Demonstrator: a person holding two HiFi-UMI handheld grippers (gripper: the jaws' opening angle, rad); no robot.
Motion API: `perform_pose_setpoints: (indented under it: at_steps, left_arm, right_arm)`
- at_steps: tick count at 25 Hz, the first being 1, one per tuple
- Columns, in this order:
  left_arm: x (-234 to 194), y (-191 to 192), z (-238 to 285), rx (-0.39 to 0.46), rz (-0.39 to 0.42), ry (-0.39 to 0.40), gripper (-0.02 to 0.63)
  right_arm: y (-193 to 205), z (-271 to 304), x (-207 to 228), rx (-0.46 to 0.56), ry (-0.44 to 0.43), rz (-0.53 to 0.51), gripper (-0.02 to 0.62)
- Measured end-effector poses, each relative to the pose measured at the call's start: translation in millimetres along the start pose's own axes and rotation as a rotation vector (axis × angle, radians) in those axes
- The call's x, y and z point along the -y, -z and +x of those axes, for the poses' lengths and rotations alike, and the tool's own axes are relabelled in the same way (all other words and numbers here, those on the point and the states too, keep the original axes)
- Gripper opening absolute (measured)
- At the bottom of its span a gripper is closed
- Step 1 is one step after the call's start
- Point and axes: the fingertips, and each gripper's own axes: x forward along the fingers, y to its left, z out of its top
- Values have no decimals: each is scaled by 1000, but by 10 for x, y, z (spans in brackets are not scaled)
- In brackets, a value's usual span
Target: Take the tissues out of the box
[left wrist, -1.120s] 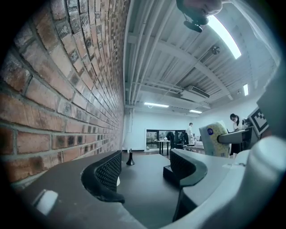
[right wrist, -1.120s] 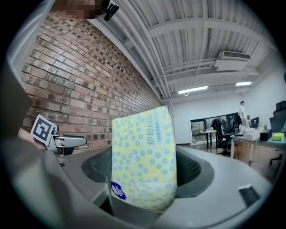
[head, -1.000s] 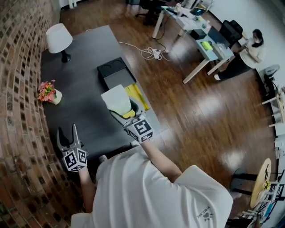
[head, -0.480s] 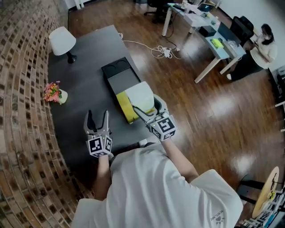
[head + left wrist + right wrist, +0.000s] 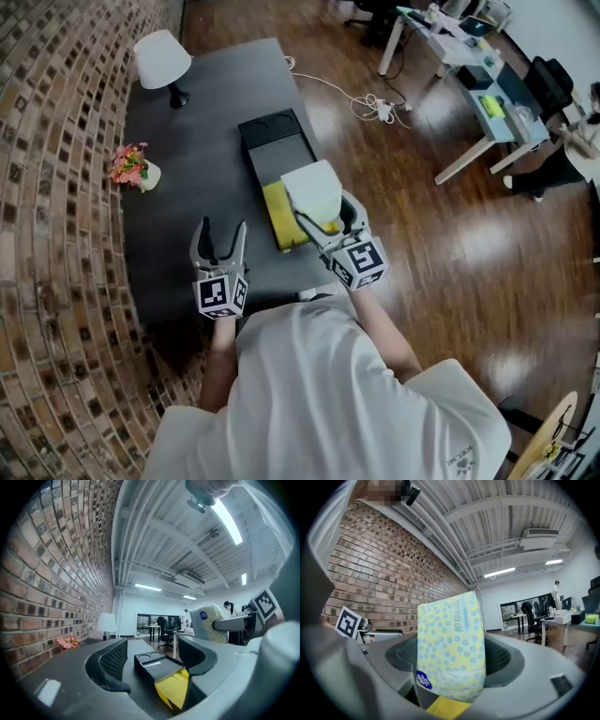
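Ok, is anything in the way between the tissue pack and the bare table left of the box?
The right gripper holds the tissue pack above the box. Left of the box, only the open left gripper hangs over the near part of the table. The flowers and lamp stand farther back. Nothing else blocks the way.

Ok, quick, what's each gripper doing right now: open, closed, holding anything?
Left gripper: open, nothing between its jaws.
Right gripper: closed on the tissue pack.
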Motion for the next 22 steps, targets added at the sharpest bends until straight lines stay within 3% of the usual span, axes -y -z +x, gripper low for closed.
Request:
perform_pose_setpoints:
  at_steps: [11,22]
  left_arm:
    - [-359,-31,-162,-18,27,-48,333]
    - [-894,-187,-323,-8,61,-64,333]
  right_arm:
    - [-36,230,-376,40,-90,50,403]
    - [-139,511,-745,74,-44,11,405]
